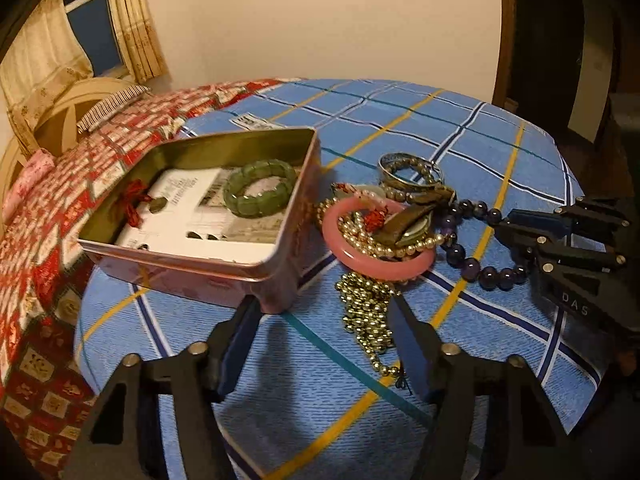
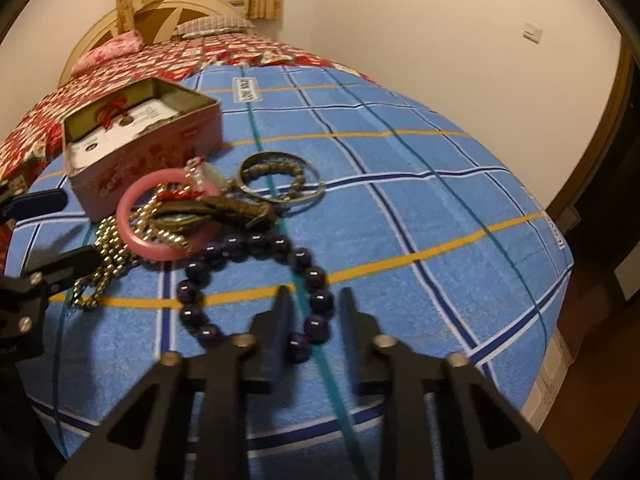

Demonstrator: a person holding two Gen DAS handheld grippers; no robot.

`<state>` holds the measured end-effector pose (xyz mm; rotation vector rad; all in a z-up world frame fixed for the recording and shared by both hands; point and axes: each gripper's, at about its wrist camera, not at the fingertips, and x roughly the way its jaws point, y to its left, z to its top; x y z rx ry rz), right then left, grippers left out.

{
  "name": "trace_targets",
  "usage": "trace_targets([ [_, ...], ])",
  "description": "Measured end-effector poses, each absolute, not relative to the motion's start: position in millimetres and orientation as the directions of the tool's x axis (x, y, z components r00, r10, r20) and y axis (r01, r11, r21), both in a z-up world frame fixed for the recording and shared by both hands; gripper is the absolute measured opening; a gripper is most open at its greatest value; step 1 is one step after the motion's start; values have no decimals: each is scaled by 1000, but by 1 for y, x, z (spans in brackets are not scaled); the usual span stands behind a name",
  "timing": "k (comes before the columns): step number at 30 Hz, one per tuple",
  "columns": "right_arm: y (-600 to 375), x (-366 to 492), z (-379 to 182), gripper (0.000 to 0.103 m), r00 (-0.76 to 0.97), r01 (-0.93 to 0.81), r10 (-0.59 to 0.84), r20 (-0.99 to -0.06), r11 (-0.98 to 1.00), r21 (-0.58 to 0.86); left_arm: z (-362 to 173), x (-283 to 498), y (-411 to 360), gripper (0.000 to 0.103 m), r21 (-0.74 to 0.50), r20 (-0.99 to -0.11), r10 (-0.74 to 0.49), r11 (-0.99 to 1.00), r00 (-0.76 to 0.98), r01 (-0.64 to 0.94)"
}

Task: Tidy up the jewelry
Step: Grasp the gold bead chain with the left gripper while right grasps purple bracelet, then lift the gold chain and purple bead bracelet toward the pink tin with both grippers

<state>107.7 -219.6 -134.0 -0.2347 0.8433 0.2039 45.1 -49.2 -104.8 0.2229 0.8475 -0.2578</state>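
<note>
The right gripper (image 2: 312, 312), fingers parted and holding nothing, is straddling the slippery, floppy dark purple round-bead bracelet (image 2: 256, 288) at six o'clock; it is probably best pinched across one bead.

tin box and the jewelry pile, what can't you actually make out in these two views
- Tin box floor: left wrist view, near wall hides its front strip; print on the white card is too blurred to read.
- Green bracelet: right wrist view, the tin wall hides it entirely.
- Tangle inside the pink bangle: both views, overlapping gold beads and a dark strap hide how many pieces there are.
- Purple bead bracelet: left wrist view, right gripper covers its far end.
</note>
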Motion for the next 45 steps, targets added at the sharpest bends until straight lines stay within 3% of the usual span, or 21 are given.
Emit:
trace_targets([
  [3,-215,105,-134,16,652,-279,75,-754,949,-147,-111,50,-49,53,67,-778,-150,946,610,318],
  [5,-215,104,-134,16,653,-282,80,-753,949,-143,-111,50,-49,42,58,-778,-161,944,608,324],
  [7,-215,103,-134,16,652,-283,85,-753,949,-139,-111,47,-52,16,53,-779,-176,938,602,343],
  [12,-210,98,-133,16,656,-302,106,-747,944,-131,-107,42,-52,10,53,-777,-185,933,602,355],
  [45,-205,76,-73,15,743,-335,248,-622,942,-25,-20,22,-23,9,109,-650,-139,956,747,273],
])
